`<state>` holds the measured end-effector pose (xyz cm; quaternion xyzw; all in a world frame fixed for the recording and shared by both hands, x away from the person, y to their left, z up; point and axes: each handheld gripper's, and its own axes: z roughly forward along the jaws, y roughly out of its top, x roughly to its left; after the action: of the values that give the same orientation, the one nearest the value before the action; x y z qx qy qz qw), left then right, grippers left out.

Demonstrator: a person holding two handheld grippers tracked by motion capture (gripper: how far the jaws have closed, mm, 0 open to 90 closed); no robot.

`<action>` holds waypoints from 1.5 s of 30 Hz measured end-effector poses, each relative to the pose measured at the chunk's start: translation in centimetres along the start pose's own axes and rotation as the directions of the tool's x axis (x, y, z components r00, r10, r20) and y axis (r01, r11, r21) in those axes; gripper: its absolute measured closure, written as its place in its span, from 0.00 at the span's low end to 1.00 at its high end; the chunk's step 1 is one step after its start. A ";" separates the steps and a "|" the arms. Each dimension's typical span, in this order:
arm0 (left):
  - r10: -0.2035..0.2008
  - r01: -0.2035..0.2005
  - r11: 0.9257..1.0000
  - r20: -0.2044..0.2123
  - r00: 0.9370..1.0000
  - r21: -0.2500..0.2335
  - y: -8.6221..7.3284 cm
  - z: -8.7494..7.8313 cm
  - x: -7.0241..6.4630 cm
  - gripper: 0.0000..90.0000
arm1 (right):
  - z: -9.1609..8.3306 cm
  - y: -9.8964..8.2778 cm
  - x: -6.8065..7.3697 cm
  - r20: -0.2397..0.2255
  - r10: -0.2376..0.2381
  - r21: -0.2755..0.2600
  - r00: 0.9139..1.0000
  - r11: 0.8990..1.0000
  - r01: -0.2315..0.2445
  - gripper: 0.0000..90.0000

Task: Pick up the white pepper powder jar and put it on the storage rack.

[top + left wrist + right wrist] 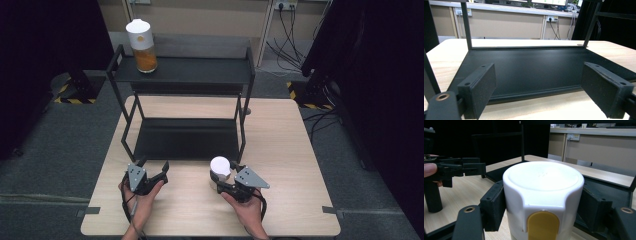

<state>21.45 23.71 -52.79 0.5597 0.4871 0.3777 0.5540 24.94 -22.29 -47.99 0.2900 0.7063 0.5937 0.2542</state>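
Pinching the white-capped plastic jar (543, 195), the right tongs (223, 181) should lift straight; left tongs (152, 167) stand spread.

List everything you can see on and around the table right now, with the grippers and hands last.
white-lidded jar: 1, white lid with a yellow tab, on the table in front of the rack, between the right gripper's jaws.
jar of orange contents: 1, white lid, clear body, on the rack's top shelf, left end.
rack: 1, black metal, two shelves, at the table's far middle; lower shelf bare.
table: 1, light wood.
wall sockets with cables: black cables, on the far wall.
left gripper: 1, black, jaws open, facing the lower shelf.
right gripper: 1, black, shut on the white-lidded jar.
hands: 2, one holding each gripper, at the near edge.
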 end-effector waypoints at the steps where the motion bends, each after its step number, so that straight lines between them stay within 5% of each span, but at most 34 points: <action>1: 0.000 0.000 1.000 0.000 1.000 0.000 0.0 0.0 0.0 0.14 | 0.0 0.0 0.1 0.003 0.000 0.000 1.000 1.000 0.000 0.34; 17: 0.004 -0.004 1.000 0.000 1.000 -0.001 0.0 0.0 0.0 0.14 | -1.1 0.6 0.9 0.038 0.019 -0.057 0.999 0.998 -0.017 0.35; 45: 0.009 -0.009 1.000 -0.001 1.000 -0.003 0.0 0.0 -0.1 0.14 | -2.3 5.1 0.5 0.111 0.016 -0.174 0.994 0.985 0.004 0.35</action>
<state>21.41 23.62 -52.82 0.5609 0.4842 0.3810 0.5530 23.53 -22.88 -42.62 0.3017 0.6354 0.6367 0.3159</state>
